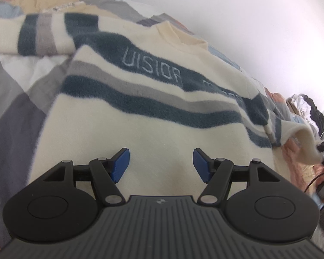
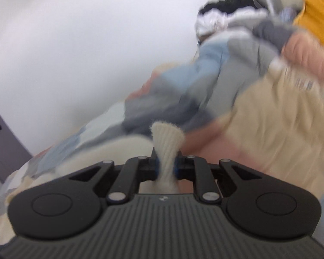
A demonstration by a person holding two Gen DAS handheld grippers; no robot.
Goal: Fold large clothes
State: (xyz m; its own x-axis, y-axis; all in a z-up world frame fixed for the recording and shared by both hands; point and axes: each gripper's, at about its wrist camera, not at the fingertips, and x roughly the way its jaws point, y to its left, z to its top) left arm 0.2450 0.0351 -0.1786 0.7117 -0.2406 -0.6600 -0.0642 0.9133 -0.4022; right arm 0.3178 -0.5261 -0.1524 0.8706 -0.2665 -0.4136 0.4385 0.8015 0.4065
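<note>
From the left wrist camera, a large cream sweater (image 1: 153,108) with dark teal and grey stripes lies spread face up across a bed covered by a patchwork quilt (image 1: 15,112) in grey, white and peach. Pale lettering runs along the sweater's upper teal band. The left gripper (image 1: 161,165) hovers over the plain cream lower body of the sweater, its blue pads (image 1: 121,165) standing wide apart with nothing between them. One sleeve stretches away at the upper left; the other sleeve, at the right edge, is lifted off the bed, its ribbed cuff end raised towards a blurred dark tool. A white wall (image 1: 259,26) rises behind the bed. From the right wrist camera, which is heavily blurred, the right gripper (image 2: 166,168) is pinched tight on the cream ribbed cuff (image 2: 167,139), which fans out above the closed jaws. Behind it lie the quilt, a beige cloth (image 2: 276,125) and a heap of other clothes (image 2: 226,19) against the wall.
</note>
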